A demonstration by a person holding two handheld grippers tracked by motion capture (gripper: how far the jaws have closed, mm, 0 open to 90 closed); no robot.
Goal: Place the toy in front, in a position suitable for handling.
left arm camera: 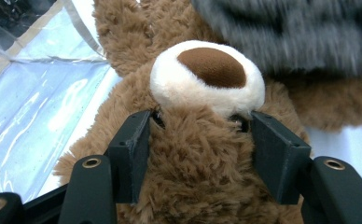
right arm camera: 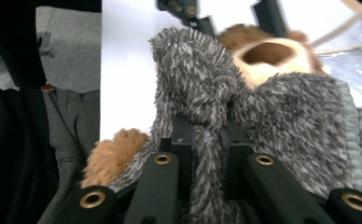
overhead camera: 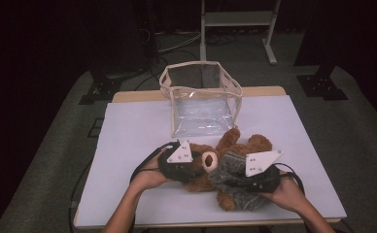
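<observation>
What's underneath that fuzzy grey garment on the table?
Under the grey garment lies the brown teddy bear: its muzzle, an arm and a foot stick out. Its belly is covered. The right gripper pinches the fabric; the left gripper clasps the head.

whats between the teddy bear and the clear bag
Bare white table cover; in the high view the teddy bear has one paw reaching up close to the clear bag.

A brown plush teddy bear (overhead camera: 211,162) with a cream muzzle lies on its back at lower centre of the frame, a fuzzy grey knit garment (overhead camera: 235,182) bunched over its torso.
</observation>
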